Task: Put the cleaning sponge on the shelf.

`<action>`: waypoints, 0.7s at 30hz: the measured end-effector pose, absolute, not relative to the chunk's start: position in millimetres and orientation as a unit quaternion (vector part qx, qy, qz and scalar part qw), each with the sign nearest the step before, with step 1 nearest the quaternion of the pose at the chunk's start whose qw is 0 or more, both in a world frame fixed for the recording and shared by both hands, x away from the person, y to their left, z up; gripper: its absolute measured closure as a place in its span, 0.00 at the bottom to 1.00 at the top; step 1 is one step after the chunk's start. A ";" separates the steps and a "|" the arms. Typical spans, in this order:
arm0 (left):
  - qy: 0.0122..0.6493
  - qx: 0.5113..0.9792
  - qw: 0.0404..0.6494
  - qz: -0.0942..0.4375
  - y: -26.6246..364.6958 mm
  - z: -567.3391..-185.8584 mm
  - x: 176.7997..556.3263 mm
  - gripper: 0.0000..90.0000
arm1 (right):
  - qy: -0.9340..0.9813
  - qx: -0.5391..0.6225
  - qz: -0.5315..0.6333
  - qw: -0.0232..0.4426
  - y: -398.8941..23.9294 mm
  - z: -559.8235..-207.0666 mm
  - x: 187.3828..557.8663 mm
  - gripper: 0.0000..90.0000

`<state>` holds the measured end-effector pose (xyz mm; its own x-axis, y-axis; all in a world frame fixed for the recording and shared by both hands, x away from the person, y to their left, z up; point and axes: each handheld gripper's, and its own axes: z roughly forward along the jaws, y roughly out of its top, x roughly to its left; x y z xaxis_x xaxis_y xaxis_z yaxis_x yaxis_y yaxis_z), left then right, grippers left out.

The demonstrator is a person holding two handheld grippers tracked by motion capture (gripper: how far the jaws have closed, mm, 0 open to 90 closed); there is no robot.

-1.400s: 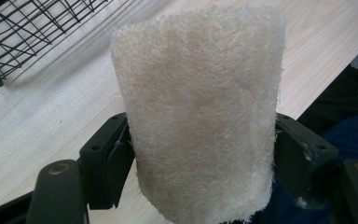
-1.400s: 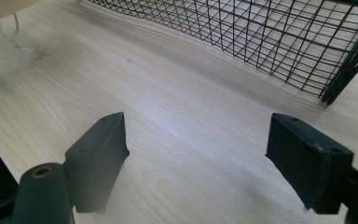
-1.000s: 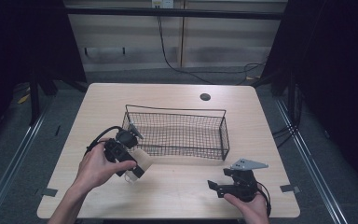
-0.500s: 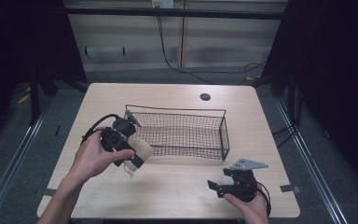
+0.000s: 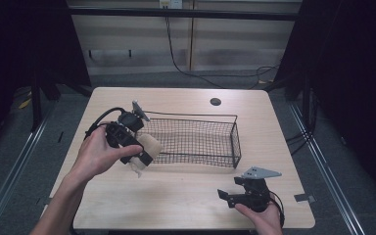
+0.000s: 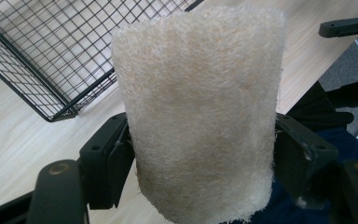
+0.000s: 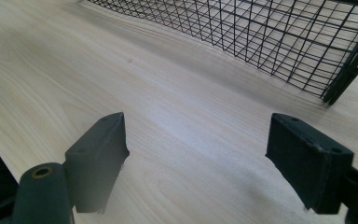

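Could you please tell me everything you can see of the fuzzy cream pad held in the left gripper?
The pad is cream, with a coarse, fibrous surface like a scrubbing sponge, and looks bent into a curve. The left gripper clamps it, one black jaw on each side. It is lifted off the table, at the near left corner of the wire basket, not yet inside.

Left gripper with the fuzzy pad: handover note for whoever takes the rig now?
Left gripper: shut on the cream fibre pad, held at the left end of the wire basket, near its front corner.
Right gripper: open, holding nothing, low over the table in front of the basket's right end.
Done: pad picked up.
Left: pad is not yet in the basket; probably lower and release.
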<state>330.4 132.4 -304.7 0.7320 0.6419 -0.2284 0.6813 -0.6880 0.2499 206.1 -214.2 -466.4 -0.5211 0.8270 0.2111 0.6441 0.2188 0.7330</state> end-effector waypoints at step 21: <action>0.407 0.894 0.179 -0.050 125.5 -276.3 355.9 0.30 | 0.771 0.477 0.407 0.113 -214.6 -466.5 205.5 0.22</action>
